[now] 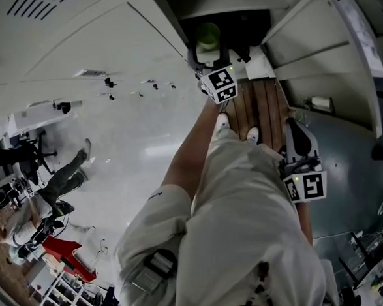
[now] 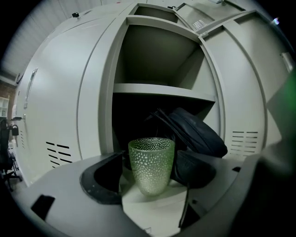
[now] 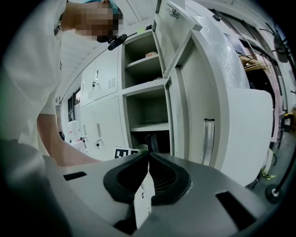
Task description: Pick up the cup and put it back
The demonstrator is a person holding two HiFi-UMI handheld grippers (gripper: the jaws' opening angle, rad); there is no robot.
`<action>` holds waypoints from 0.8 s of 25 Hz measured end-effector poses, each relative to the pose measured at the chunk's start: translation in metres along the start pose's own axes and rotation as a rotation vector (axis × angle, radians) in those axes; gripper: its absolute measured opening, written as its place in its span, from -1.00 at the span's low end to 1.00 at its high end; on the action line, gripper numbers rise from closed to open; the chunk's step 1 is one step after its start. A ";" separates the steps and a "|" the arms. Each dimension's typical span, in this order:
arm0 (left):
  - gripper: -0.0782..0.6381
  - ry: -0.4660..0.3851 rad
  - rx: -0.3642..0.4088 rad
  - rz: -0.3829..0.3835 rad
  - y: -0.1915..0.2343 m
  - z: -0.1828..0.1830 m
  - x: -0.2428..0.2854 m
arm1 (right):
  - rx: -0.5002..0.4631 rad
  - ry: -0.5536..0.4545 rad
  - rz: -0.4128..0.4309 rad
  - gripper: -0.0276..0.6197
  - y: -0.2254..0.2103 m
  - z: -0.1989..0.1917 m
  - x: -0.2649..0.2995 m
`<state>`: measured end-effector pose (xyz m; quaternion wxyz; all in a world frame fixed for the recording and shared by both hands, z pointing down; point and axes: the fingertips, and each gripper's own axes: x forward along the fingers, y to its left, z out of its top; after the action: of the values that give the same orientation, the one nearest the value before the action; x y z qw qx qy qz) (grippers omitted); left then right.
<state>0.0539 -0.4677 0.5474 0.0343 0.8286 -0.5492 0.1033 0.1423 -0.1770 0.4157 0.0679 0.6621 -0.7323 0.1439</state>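
Note:
A green dimpled glass cup [image 2: 151, 166] stands upright in the lower compartment of an open grey locker [image 2: 92, 92], seen in the left gripper view. My left gripper [image 2: 151, 159] reaches into that compartment with its jaws spread wide on either side of the cup. The pads sit very near the glass without visibly pressing it. In the head view the cup [image 1: 207, 35] shows in the dark locker opening, just beyond the left gripper [image 1: 208, 57]. My right gripper [image 3: 148, 159] hangs by the person's right side [image 1: 292, 121], jaws together with nothing between them.
A black bag [image 2: 199, 132] leans right behind the cup and fills the back right of the compartment. A shelf [image 2: 162, 90] runs above it. The locker door [image 3: 203, 92] stands open. Wooden boards [image 1: 260, 105] lie under the person's feet. Another person [image 1: 62, 178] is far left.

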 end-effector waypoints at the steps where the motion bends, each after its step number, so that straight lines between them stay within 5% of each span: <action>1: 0.22 -0.001 -0.004 0.004 0.001 0.000 -0.003 | 0.002 -0.004 0.005 -0.83 0.000 0.000 -0.002; 6: 0.16 -0.021 -0.020 0.022 0.006 0.003 -0.025 | 0.008 -0.015 0.034 -0.83 -0.001 -0.002 -0.011; 14: -0.67 -0.059 0.006 0.034 0.004 0.010 -0.080 | 0.022 -0.046 0.118 -0.83 0.000 -0.008 -0.025; 20: -0.75 -0.085 0.005 0.016 -0.016 0.026 -0.144 | 0.004 -0.055 0.232 -0.83 0.004 -0.008 -0.047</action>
<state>0.0176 -0.3360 0.4927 0.0081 0.8280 -0.5564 0.0697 0.1430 -0.1293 0.4088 0.0292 0.5766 -0.8054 0.1342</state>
